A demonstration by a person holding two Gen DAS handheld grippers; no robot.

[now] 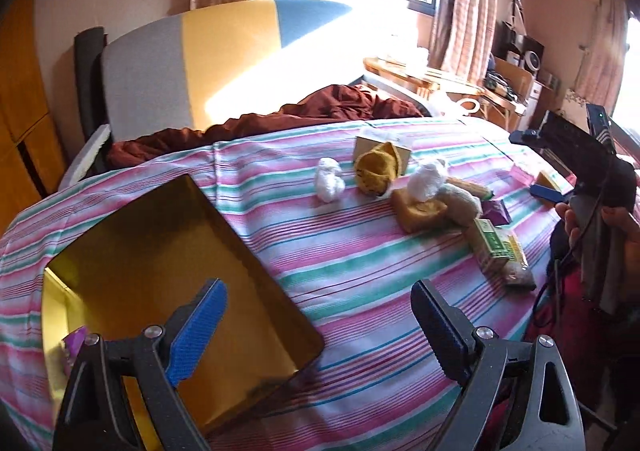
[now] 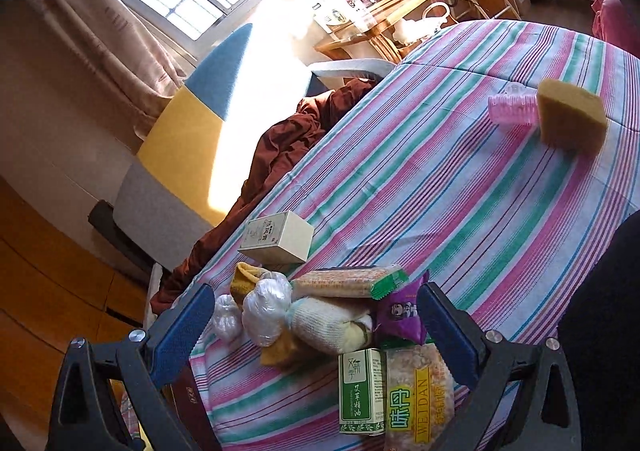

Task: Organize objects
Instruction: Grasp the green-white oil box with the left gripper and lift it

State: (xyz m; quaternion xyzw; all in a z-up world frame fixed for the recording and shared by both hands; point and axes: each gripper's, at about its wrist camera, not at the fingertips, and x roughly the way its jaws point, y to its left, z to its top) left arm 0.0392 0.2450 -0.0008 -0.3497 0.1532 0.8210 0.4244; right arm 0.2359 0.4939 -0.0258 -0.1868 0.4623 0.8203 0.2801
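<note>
Left gripper (image 1: 320, 327) spread wide, nothing between its ribbed blue pads (image 1: 198, 331); black frame, silver rivets. Below and left of its jaws: gold tin (image 1: 132, 251), rectangular, rounded corners, glossy metal inside, a purple packet (image 1: 74, 341) lying by its near-left wall. Under everything: striped cloth (image 1: 360, 263), pink, green and white, smooth weave, draped over the table. Ahead and right of the left jaws, well apart: loose heap of goods. White crumpled wad (image 1: 329, 179); mustard knit (image 1: 376, 170), soft, slumped against a pale carton (image 1: 370, 145); tan sponge block (image 1: 418, 211), porous; cream knit roll (image 1: 460, 203); green-and-white box (image 1: 492, 247). Right gripper (image 2: 316, 325) also wide, gripping nothing, hanging over the same heap. Between its pads, beneath them: plastic-wrapped white ball (image 2: 266, 309), cream roll (image 2: 332, 325), cracker sleeve (image 2: 348, 283) in clear film with green ends, purple sachet (image 2: 404, 313), green box (image 2: 360, 391), yellow-labelled snack bag (image 2: 418, 395). Just beyond the jaws: upright carton (image 2: 278, 237), matte card. Far ahead and right, well apart: second sponge (image 2: 570, 117), wedge-like, touching a pink ridged roller (image 2: 512, 111). Beyond the table edge: rumpled maroon fabric (image 2: 288, 147).
</note>
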